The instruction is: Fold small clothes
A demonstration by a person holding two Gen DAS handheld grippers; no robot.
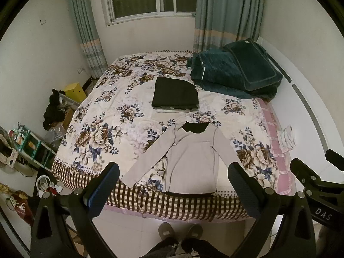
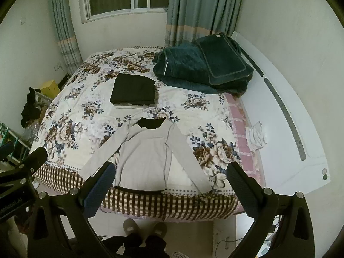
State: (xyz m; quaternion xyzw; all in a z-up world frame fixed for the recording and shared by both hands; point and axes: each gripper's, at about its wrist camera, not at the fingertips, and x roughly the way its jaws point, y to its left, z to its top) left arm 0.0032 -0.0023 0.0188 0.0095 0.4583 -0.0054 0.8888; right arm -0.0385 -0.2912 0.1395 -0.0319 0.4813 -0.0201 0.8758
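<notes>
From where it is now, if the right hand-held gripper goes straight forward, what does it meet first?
Probably the grey long-sleeved shirt spread flat on the floral bedspread; the right hand-held gripper is open above it, though depth is unclear.

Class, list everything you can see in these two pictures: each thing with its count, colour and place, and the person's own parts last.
Long-sleeved shirt: one, grey, spread flat at the bed's near edge.
Folded clothes: one stack, black on top, mid-bed.
Blanket and cushion: one heap, dark teal, far right corner.
Bedspread: one, floral, on the bed.
White cloth: one, right of the bed.
Curtains: two, grey-green, flanking the window.
Slippers: two, grey, on the floor.
Left gripper: black, jaws open.
Right gripper: black, jaws open.
</notes>
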